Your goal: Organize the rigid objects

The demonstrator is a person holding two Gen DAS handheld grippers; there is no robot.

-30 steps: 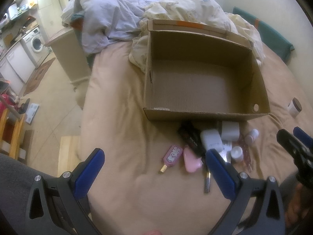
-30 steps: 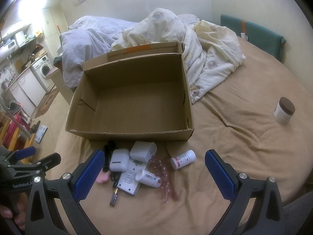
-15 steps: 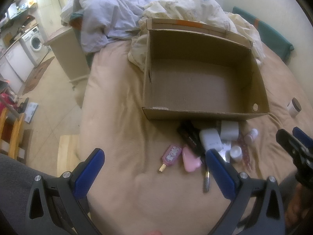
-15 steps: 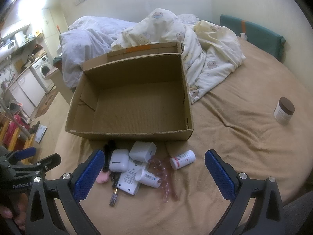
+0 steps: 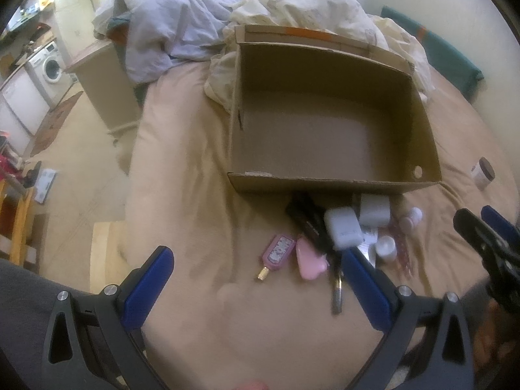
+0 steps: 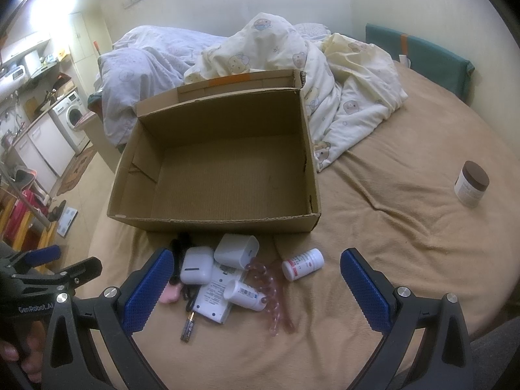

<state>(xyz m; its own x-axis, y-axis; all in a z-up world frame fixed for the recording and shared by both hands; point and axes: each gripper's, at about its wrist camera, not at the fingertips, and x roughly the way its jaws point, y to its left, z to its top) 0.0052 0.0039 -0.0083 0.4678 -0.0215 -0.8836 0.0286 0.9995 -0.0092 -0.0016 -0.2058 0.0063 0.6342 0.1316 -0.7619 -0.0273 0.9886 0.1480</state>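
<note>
Both wrist views look forward and down along open jaws from near the bed's [image 6: 406,227] edge. The left view faces the box [image 5: 325,183] from its left, the right from its right; both share box and clutter [image 6: 227,276] mid-frame.

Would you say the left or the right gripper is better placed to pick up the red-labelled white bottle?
Right, probably. The white bottle lies between the open right gripper fingers' line of reach, while the left gripper faces the pink items.
</note>
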